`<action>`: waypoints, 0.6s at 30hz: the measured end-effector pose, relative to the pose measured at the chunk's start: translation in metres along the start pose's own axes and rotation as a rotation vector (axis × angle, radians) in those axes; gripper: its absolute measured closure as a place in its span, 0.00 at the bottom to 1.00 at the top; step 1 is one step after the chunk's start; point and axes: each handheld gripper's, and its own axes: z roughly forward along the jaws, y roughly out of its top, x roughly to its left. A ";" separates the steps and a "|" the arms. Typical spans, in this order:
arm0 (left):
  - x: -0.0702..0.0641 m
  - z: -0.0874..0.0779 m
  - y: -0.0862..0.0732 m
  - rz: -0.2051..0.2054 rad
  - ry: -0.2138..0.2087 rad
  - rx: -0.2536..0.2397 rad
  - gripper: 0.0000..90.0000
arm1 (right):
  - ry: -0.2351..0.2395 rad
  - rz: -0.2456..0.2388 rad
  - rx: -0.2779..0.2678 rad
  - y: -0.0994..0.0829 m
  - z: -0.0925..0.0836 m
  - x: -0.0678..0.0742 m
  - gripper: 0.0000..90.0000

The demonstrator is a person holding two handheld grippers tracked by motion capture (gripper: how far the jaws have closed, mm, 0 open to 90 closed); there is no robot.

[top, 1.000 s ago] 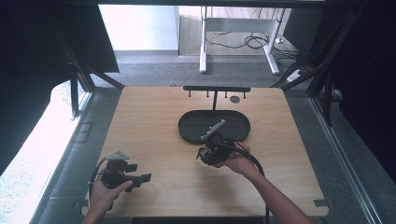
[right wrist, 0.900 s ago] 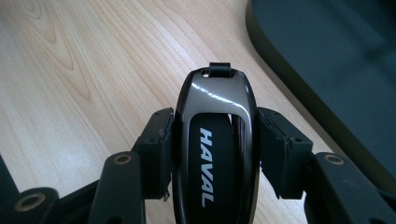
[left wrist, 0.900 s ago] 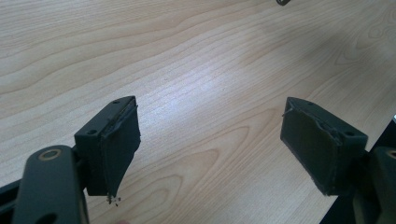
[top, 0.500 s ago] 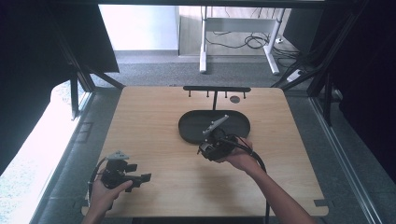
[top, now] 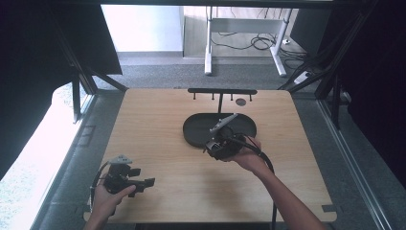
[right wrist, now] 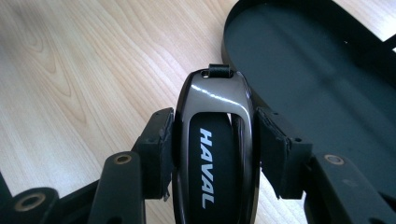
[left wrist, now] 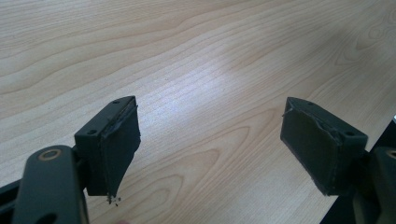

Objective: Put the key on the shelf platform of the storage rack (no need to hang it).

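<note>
High view looks down over the whole table (top: 158, 143); gripper views sit close (sharing its wood).

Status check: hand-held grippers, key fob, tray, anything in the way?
Right hand-held gripper shut on HAVAL key fob, at the black oval tray's near edge. Left hand-held gripper open over bare table. Nothing in the way.

Wooden table (top: 158, 129); black rack with pegs (top: 221, 91) at far edge; white desk frame (top: 244, 28) beyond
</note>
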 end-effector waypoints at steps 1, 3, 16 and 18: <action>0.000 0.000 0.000 0.000 0.000 0.000 0.22 | -0.002 0.001 0.000 0.000 -0.001 -0.001 0.55; 0.000 0.000 0.000 0.000 -0.002 0.001 0.22 | -0.003 0.004 -0.006 0.001 -0.001 -0.002 0.55; 0.000 0.000 0.000 0.001 -0.002 0.001 0.22 | -0.025 0.020 -0.027 0.006 -0.005 -0.011 0.55; 0.000 0.000 0.000 0.001 -0.002 0.001 0.22 | -0.028 0.024 -0.031 0.007 -0.006 -0.013 0.55</action>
